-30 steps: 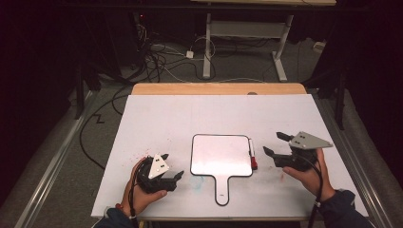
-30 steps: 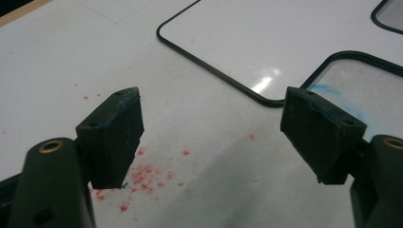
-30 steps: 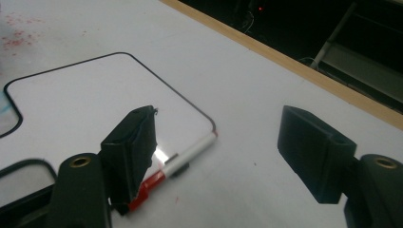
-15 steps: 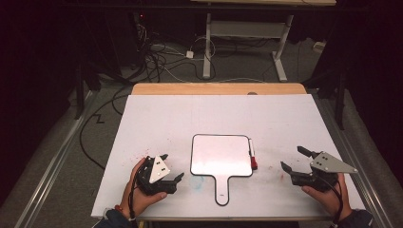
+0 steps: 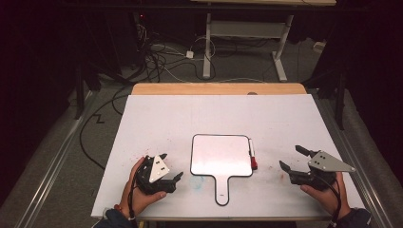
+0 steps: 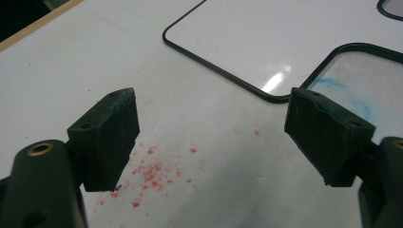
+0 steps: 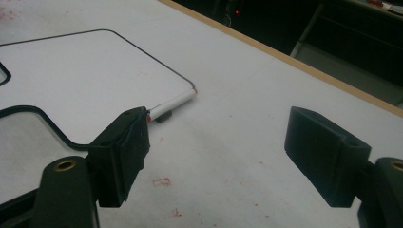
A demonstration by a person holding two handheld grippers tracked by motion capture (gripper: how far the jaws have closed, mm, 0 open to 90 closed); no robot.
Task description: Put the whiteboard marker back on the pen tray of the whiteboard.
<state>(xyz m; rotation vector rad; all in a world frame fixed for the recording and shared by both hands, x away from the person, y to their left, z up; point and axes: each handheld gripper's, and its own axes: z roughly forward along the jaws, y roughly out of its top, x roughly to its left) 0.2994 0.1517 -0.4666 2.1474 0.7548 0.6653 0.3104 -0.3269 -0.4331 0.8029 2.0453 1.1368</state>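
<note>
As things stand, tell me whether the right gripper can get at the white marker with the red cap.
Probably yes: the right gripper is open, and bare table lies between it and the marker.

No readable text, label, brand, number or sign found. Checked whiteboard [image 5: 221,155]: blank face, faint smears only. Checked marker [image 5: 252,153] at 3 o'clock of board: no legible print. Checked table [image 5: 180,118]: red specks, no writing.

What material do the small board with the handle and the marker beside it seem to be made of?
The board looks like glossy white laminate in a dark rim, probably plastic: light glares on it. The marker seems smooth white plastic with a red end.
</note>
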